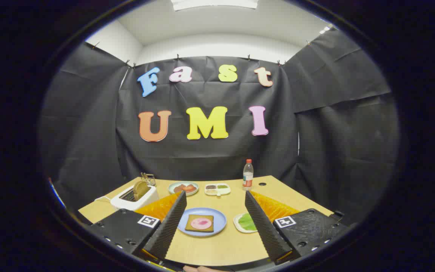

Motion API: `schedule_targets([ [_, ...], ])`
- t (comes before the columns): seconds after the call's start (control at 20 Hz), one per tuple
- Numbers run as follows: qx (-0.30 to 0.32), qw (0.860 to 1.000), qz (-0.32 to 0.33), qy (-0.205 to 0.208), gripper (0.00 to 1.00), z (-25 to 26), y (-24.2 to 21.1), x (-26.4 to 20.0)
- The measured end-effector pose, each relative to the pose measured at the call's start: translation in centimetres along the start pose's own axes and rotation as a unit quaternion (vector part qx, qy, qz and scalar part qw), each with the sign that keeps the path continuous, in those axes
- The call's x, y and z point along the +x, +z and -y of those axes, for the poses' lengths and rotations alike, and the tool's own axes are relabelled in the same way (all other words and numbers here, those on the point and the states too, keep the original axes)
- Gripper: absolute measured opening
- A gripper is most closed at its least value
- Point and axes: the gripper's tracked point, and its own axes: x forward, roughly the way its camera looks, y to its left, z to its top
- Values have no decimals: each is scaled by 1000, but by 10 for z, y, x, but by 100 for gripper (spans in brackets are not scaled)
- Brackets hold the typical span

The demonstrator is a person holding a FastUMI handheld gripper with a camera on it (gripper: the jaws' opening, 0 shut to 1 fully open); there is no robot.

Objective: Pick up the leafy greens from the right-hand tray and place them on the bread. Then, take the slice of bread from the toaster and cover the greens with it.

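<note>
Gripper (214, 206) held high above the pale wooden table (217, 249), its two black ribbed fingers (168, 223) spread wide with nothing between them; likely a start pose, nothing grasped yet; flat green leafy greens (247, 221) lie in a small white tray (237, 223) just beside the right finger, partly hidden behind it; brown slice of bread with a pink round topping (199, 223) sits on a round light-blue plate (219, 221) between the fingers, beyond their tips, set centrally so both drops land there; white two-slot toaster (134, 197) stands far left with a browned bread slice (141, 189) sticking up out of a slot, easy to pinch from above; beyond: a greenish plate of red pieces (183, 187), a white divided dish of condiments (217, 189), a clear plastic bottle with a red cap (247, 174); none of these blocks the way to the tray; judged: the reach to the greens comes first, and the tray rim may hinder a flat pinch.
</note>
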Motion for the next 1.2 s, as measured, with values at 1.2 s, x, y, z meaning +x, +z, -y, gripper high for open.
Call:
schedule_targets([
  [1.2,-22,998,-55,-21,94,58,-64,66],
])
